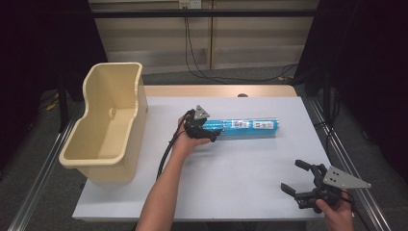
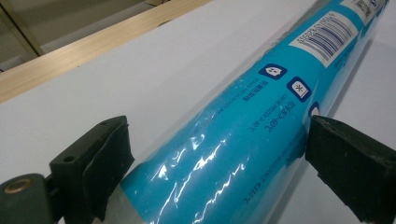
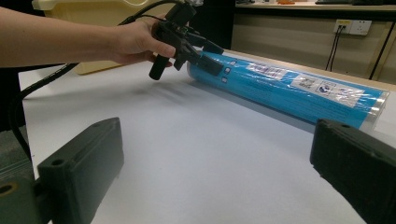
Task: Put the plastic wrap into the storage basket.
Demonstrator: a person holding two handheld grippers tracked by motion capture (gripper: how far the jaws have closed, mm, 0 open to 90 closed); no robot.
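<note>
The table (image 1: pixel 202 192) has a pale top with a wooden strip along its far edge; the high view takes in all of it, along with the floor, the wall behind and the cables hanging there; on the table's left end stands a cream plastic tub (image 1: pixel 108 125), tall-walled and open, with one corner of it seen above the hand in the right gripper view.

Near the middle of the table lies a long blue roll (image 1: pixel 243 126) wrapped in clear film, on its side and running left to right; the high view shows white labels toward its right half; the left gripper view brings up a barcode label, small white icons and lines of fine print along the wrap; the right gripper view shows the roll's far end and the film's clear edge there.

The left gripper (image 1: pixel 206 131) is at the roll's left end, one jaw on each side of it; in the left gripper view the right jaw touches the wrap, while the left jaw sits just beside it, so I cannot tell whether it grips.

The right gripper (image 1: pixel 297 176) hovers at the table's near right corner, well apart from the roll, jaws spread wide with nothing between them.
</note>
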